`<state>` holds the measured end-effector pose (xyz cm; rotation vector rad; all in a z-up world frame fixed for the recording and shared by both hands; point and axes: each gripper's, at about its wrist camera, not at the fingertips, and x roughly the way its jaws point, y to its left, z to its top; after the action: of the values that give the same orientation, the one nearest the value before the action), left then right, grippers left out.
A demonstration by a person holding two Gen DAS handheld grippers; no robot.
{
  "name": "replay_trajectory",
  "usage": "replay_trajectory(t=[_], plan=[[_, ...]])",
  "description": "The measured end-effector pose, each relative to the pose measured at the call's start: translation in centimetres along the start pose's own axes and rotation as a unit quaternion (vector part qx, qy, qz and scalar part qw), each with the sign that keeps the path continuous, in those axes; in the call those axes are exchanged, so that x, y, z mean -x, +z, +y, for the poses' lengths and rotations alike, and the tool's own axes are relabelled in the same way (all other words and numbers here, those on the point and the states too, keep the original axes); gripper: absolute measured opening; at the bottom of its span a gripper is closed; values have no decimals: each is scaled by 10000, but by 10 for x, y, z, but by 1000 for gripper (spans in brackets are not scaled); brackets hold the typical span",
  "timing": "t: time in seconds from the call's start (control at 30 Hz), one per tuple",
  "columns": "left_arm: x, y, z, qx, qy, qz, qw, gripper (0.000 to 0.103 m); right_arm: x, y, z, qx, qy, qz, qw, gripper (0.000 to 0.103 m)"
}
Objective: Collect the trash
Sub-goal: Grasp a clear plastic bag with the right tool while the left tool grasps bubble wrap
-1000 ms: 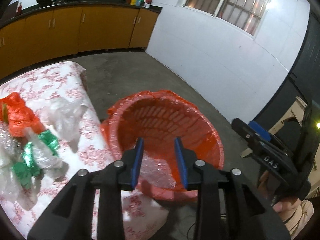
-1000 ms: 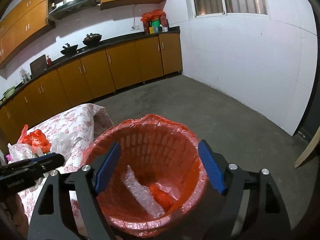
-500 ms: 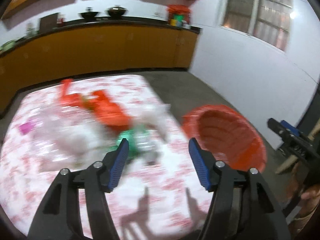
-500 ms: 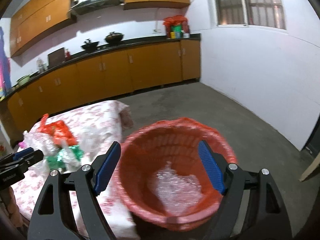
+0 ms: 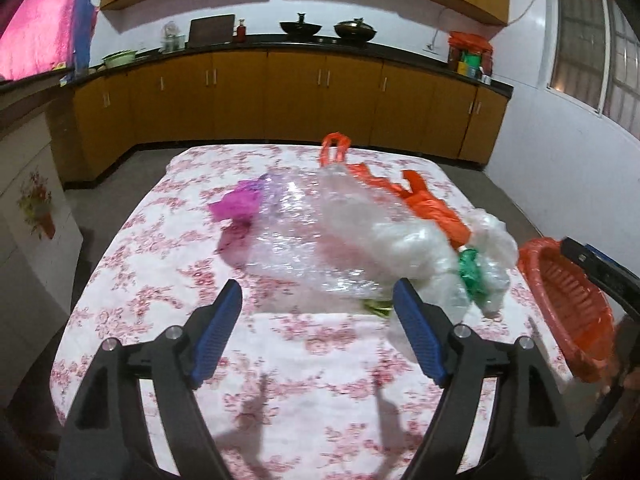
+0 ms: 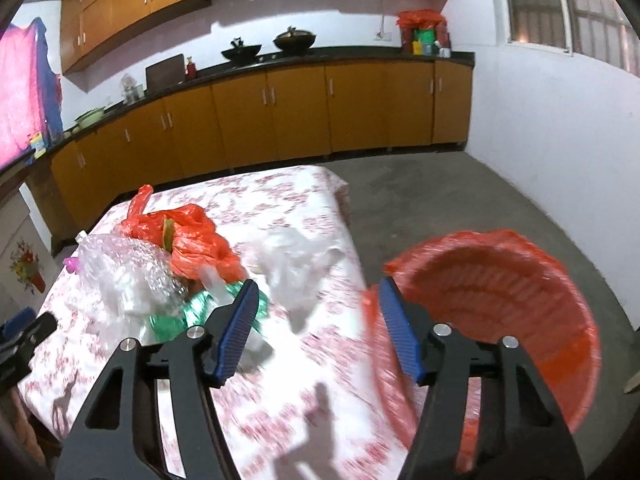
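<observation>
- Surface [image 5: 280, 368] in floral cloth carries the trash pile [image 5: 360, 240], stretched left to right, straight ahead of the left gripper [image 5: 318, 328].
- Basket [image 6: 520, 304] sits beside its right edge.
- Left gripper is nearer the pile, jaws apart, empty.
- Right gripper [image 6: 318, 332], jaws apart, faces between pile and basket.

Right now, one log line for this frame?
phase: reach for trash | left tongs: open, empty, facing bubble wrap | right tongs: open, empty | bin: beside table
</observation>
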<state>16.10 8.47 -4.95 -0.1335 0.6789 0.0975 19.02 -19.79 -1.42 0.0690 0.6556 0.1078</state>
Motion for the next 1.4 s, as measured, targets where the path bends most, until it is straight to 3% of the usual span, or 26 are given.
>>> replay_trajectory(t=[0.3, 0.4, 0.47, 0.53, 0.7, 0.87, 1.2, 1.27, 1.4], plan=[[-14, -1, 10, 171, -174, 102, 9996, 77, -69, 4, 25, 268, 0, 533, 9982, 49], [-17, 0, 6, 147, -322, 125, 9993, 77, -83, 1, 23, 225, 43, 766, 9968, 38], [-19, 0, 4, 135, -406, 131, 9990, 77, -88, -1, 23, 229, 92, 881, 9958, 17], [-20, 0, -1, 132, -513, 145, 9985, 77, -88, -4, 22, 209, 136, 902, 9956, 8], [-21, 1, -20, 21, -726, 176, 9972, 75, -66, -3, 13, 36, 210, 623, 9978, 5], [-27, 1, -48, -115, -958, 320, 9948, 63, -39, -3, 1, -5, 113, 371, 9992, 5], [-53, -3, -83, -253, -984, 782, 9918, 37, -9, -9, -30, -150, -59, 305, 9994, 5], [-56, -6, -86, -275, -1005, 855, 9909, 19, -9, -10, -31, -175, -77, 312, 9993, 5], [-57, -7, -84, -256, -1105, 834, 9900, 7, -4, -14, -33, -210, -61, 301, 9993, 5]])
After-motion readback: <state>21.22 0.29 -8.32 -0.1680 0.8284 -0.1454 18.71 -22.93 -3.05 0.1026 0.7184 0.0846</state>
